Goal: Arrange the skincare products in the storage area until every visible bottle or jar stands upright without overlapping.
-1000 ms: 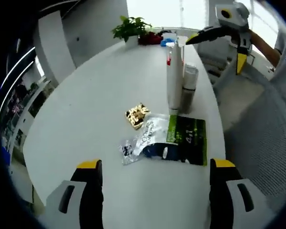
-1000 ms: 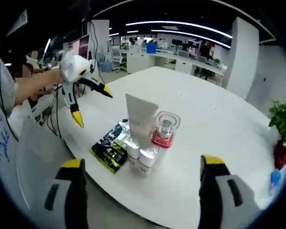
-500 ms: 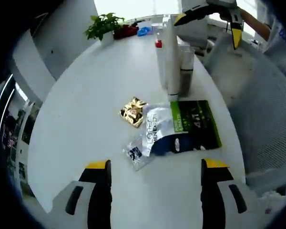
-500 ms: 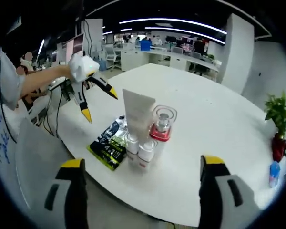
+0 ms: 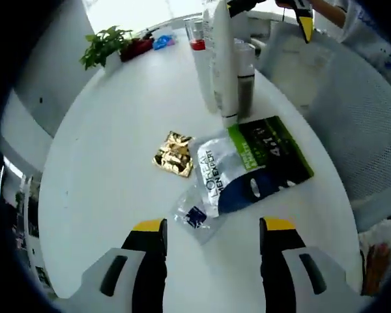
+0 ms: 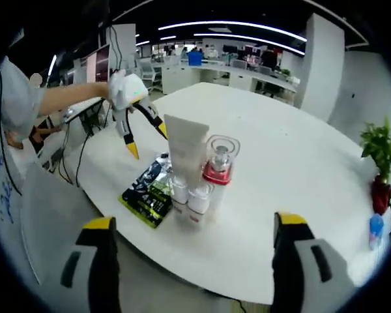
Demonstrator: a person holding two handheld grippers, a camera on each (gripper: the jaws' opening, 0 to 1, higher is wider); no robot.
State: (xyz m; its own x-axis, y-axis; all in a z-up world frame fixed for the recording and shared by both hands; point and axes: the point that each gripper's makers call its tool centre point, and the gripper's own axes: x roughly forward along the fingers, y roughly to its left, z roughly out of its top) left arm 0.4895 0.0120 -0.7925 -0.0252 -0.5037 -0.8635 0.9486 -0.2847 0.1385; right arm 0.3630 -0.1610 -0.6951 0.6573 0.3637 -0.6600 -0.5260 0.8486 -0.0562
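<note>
Right, left gripper view first. Your left tongs [image 5: 212, 251] are spread wide with nothing between them, hanging over the white surface [image 5: 98, 163] just short of the flat items: a clear sachet [image 5: 194, 215], a silver-and-blue sachet [image 5: 227, 176] partly lying on a green packet [image 5: 272, 151], and a gold wrapper [image 5: 173, 154] just beside them. Beyond the packets stands the upright group: a white tube [image 5: 223, 62], a grey-capped bottle [image 5: 245, 78] touching it, and a red-collared bottle [image 5: 197, 65] behind.

Risk from here, as I judge it: that group is packed tight and the tube is tall and narrow-footed. Drag a packet out from its base, or swing in from the side, and you could tip the tube and take the neighbours with it. The sachets are flat and slick, so 1 jaw may just shove them toward the surface edge near the green packet.

Right gripper view. Your right tongs [image 6: 195, 261] are also wide apart and empty, off the near edge of the surface. You can see 2 white caps [image 6: 189, 193] at the foot of the tube [image 6: 186, 147], which the other view hides. It also gives the clear cap on the red-collared bottle [image 6: 219, 163] and the left tongs [image 6: 146, 134] hovering over the packets. The left gripper view alone gives you the gold wrapper and the sachet overlap.
</note>
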